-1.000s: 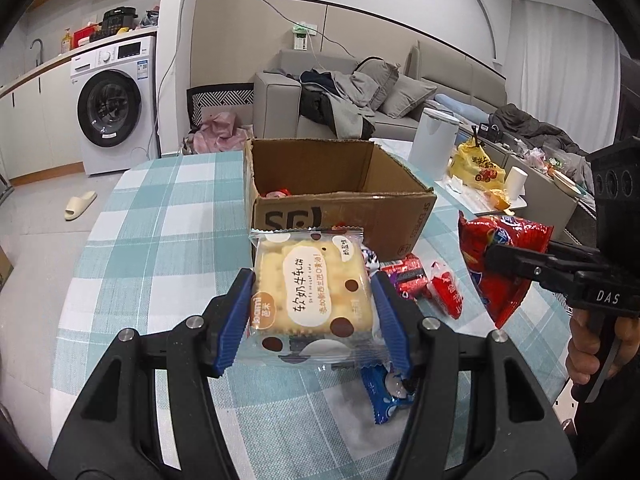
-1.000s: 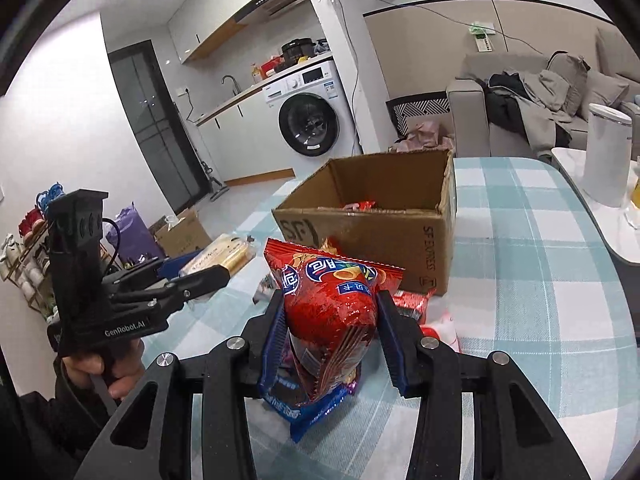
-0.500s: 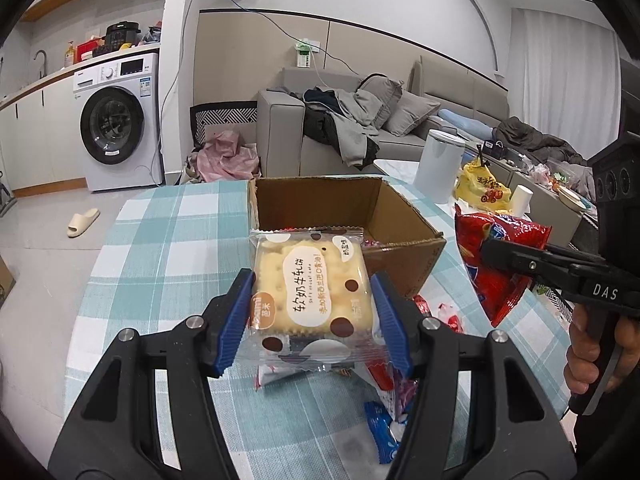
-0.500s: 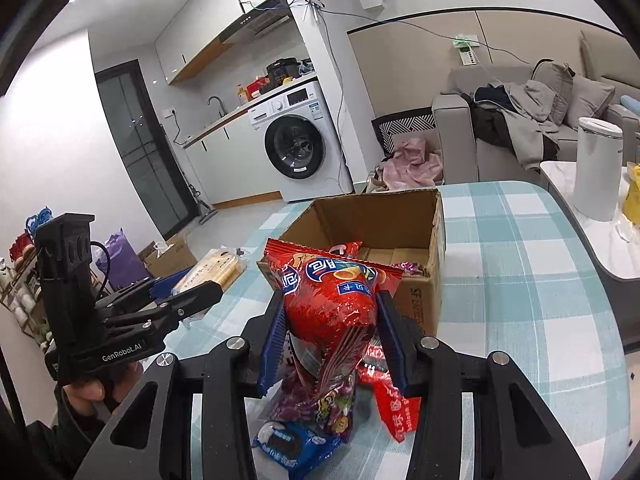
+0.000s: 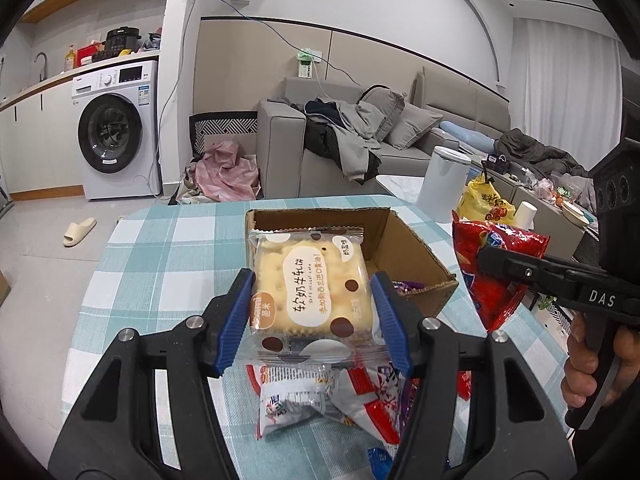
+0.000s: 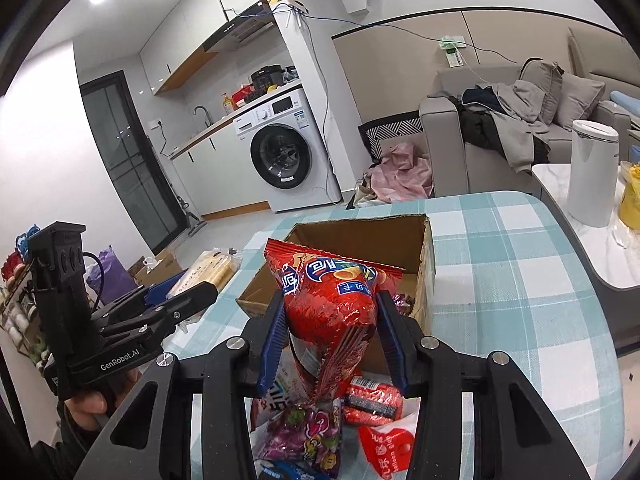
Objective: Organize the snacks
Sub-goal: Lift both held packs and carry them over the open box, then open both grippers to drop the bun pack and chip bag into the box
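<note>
On the round table with the teal-and-white checked cloth [image 5: 160, 256] stands one open brown cardboard box [image 5: 404, 248], and two grippers hang above the table in front of it, each carrying one snack. The left gripper [image 5: 312, 312] has its blue pads clamped on either side of a clear-wrapped square yellow soft cake with brown dots [image 5: 310, 288]; its white label carries Chinese characters and the small words "soft cake", and the pack is held up in front of the box's near wall. The right gripper [image 6: 332, 332] is closed tight on a crinkled red foil snack bag with a blue oval logo [image 6: 332, 300], pinched at its narrow lower part, the bag upright before the box opening. From the left wrist view, the right tool's body reads "DAS"; from the right wrist view, the left one reads "GenRobot.AI".

Below the grippers a small heap of loose snacks lies on the cloth: one purple sweet bag [image 6: 308, 436], one small red wrapped roll with a barcode [image 6: 370, 400], one red packet with white lettering [image 6: 386, 450], one white-and-red packet [image 5: 296, 396] and one dark blue biscuit pack [image 6: 280, 472] cut off by the frame edge. A few wrappers show inside the box, too hidden to count.
</note>
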Demonstrator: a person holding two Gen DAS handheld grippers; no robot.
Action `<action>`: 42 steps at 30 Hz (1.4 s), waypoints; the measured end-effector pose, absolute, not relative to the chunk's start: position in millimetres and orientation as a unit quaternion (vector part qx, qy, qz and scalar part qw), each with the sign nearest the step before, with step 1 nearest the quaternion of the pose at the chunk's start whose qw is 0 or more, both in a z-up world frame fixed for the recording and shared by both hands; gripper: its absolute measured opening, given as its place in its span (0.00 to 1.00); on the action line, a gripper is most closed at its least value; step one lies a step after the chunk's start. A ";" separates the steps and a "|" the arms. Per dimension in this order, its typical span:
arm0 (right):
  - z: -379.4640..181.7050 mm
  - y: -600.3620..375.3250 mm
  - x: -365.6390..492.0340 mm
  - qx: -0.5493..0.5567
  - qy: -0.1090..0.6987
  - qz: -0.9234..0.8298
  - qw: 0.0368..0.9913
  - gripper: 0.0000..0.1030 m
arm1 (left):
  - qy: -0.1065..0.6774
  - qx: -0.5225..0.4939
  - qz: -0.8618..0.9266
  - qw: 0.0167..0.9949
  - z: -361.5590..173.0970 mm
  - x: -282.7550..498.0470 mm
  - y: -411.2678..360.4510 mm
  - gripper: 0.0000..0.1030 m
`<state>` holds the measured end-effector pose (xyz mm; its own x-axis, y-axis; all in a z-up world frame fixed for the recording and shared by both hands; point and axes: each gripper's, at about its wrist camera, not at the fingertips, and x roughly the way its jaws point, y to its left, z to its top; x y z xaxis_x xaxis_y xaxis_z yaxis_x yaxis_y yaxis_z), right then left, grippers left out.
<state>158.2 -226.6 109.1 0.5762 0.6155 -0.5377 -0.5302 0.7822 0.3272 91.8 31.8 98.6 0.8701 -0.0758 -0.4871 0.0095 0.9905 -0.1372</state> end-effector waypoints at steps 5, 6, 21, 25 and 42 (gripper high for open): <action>107.2 -221.2 172.4 0.070 0.333 0.319 0.884 0.43 | 0.253 -0.063 -0.025 0.965 99.1 109.3 31.3 0.55; 106.7 -220.8 175.4 0.070 0.333 0.318 0.885 0.43 | 0.252 -0.062 -0.025 0.965 98.9 113.0 31.2 0.55; 92.4 -212.4 215.8 0.087 0.344 0.294 0.887 0.43 | 0.270 -0.067 -0.031 0.960 80.6 166.2 31.7 0.55; 90.0 -210.1 223.6 0.088 0.343 0.287 0.890 0.43 | 0.275 -0.068 -0.031 0.959 73.4 178.7 30.8 0.55; 73.1 -189.5 249.3 0.059 0.354 0.282 0.890 0.43 | 0.293 -0.070 -0.025 0.953 49.7 213.3 37.7 0.55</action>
<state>249.3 -189.5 73.1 0.5907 0.5427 -0.5971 -0.4593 0.8346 0.3043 213.3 37.7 49.7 0.8277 -0.0880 -0.5543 0.0058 0.9889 -0.1484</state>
